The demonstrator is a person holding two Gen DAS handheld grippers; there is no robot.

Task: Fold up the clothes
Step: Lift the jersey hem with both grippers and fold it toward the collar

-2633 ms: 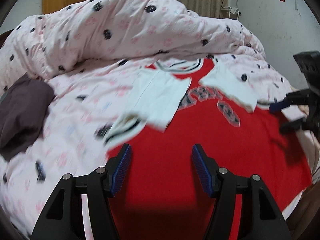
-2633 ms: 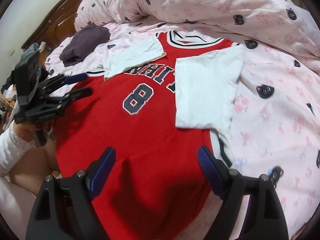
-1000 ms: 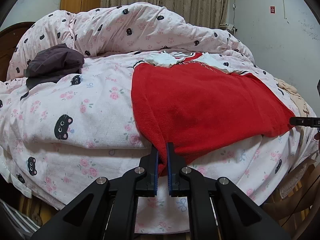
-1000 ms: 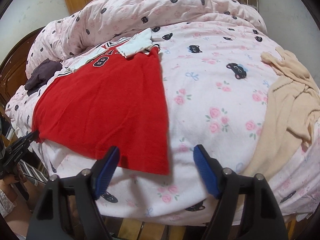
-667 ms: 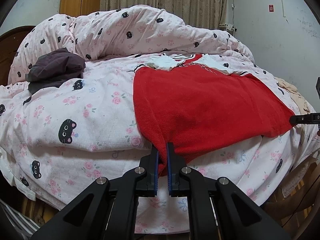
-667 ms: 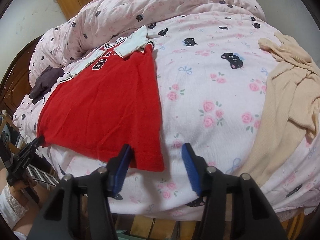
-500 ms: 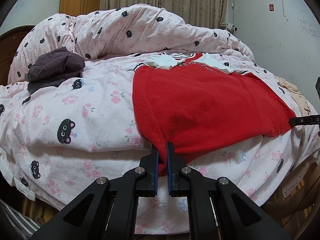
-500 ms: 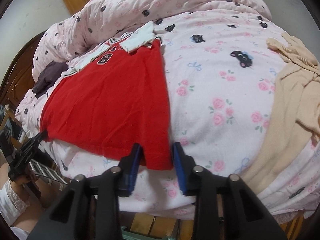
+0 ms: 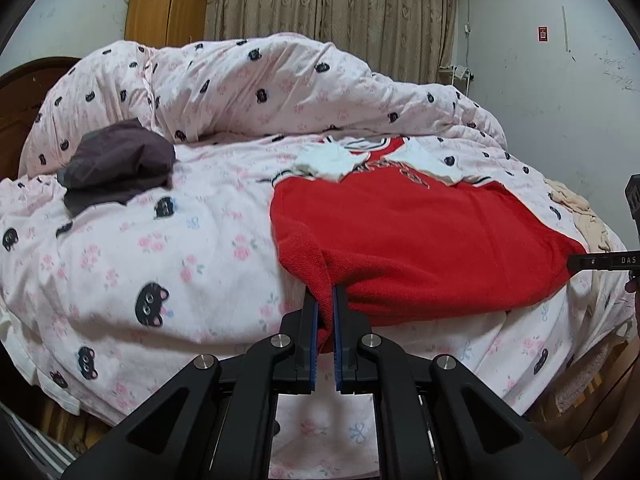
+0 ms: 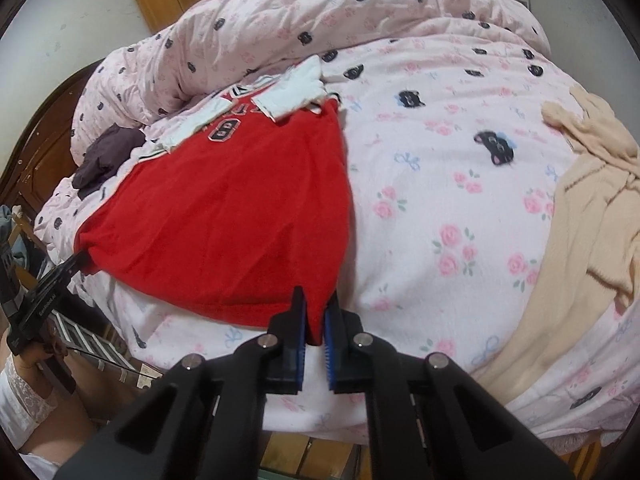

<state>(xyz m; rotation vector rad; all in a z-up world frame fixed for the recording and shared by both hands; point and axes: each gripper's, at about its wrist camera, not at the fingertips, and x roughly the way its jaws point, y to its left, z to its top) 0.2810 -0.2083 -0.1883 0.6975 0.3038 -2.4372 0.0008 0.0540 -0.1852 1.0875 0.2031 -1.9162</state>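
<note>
Both jaws are now clamped on the red jersey (image 9: 420,236): the right gripper (image 10: 315,330) has just closed on its hem corner, matching the left gripper (image 9: 325,320), so a fold can be lifted.

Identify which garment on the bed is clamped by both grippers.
The red jersey: the left gripper and the right gripper each pinch a hem corner. The dark garment and beige garment lie untouched.
</note>
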